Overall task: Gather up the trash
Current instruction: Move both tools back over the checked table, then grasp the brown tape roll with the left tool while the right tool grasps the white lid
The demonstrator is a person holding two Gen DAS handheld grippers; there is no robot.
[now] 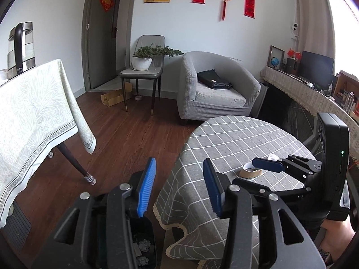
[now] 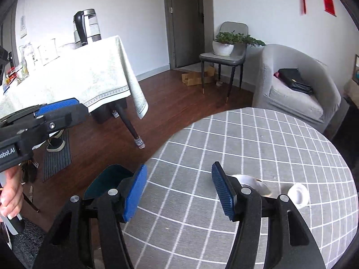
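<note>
A round table with a grey checked cloth [image 2: 246, 134] bears a worn cardboard tape ring [image 2: 255, 182] and a small white cup [image 2: 298, 194]. My right gripper [image 2: 179, 192] hovers over the table's near part, open and empty, with the ring just behind its right finger. Down on the floor beside the table stands a dark bin [image 1: 143, 244] holding crumpled paper. My left gripper [image 1: 179, 188] is above the table's edge and the bin, open, nothing between its blue pads. In the left wrist view the tape ring [image 1: 251, 172] lies close to the right gripper's fingers [image 1: 267, 164].
A dining table with a pale cloth [image 2: 96, 74] and a kettle [image 2: 87, 27] stands to the left, its leg [image 2: 132, 130] near the bin. A grey armchair [image 1: 215, 89], a chair with a potted plant [image 1: 143, 60], and a cardboard box [image 1: 112, 98] sit beyond.
</note>
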